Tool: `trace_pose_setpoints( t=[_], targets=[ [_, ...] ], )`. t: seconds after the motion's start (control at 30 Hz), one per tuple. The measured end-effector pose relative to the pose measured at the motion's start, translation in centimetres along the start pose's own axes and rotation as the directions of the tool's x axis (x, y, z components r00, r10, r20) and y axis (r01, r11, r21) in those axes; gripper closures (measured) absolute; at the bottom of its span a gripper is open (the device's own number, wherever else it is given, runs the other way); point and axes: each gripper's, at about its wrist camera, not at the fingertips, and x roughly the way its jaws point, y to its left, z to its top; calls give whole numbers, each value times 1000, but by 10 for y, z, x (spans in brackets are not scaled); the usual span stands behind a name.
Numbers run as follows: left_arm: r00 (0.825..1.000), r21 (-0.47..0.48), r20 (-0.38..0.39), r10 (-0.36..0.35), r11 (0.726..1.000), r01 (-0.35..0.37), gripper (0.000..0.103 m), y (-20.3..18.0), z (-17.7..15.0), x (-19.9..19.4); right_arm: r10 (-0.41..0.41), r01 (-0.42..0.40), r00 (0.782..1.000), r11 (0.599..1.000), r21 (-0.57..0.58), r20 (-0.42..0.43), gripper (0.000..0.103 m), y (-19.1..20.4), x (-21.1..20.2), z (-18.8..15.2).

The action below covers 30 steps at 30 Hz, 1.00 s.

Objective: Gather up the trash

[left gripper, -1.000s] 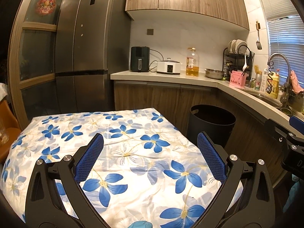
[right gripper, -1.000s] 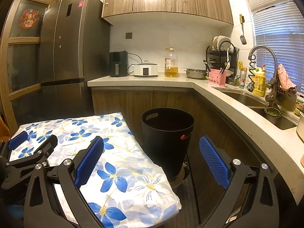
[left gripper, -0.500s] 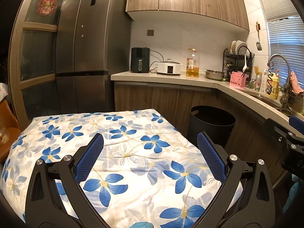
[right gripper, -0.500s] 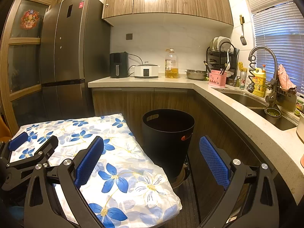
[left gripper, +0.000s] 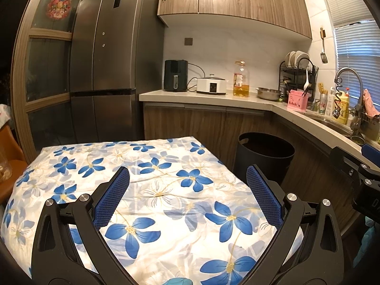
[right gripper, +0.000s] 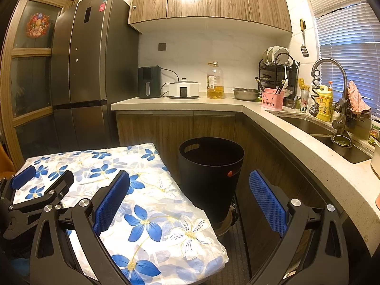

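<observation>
The left gripper (left gripper: 187, 185), black with blue textured pads, hangs low in the frame with its jaws spread wide and nothing between them, over a table draped in a white cloth with blue flowers (left gripper: 152, 180). The right gripper (right gripper: 188, 187) is likewise spread and empty, above the cloth's right edge. Just beyond that edge, centre frame, a round black plastic trash bin (right gripper: 211, 175) stands on the floor against the brown wooden cabinets (right gripper: 175, 128). No trash shows on the cloth.
</observation>
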Motion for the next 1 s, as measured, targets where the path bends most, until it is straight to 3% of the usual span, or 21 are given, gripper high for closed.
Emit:
trace_pose_setpoints(
  t=[1.0],
  targets=[
    [1000, 10, 0, 2, 1000, -2, 6, 2, 2, 0, 10, -10, 1000, 1000, 5, 12, 6, 0, -2, 7]
  ],
)
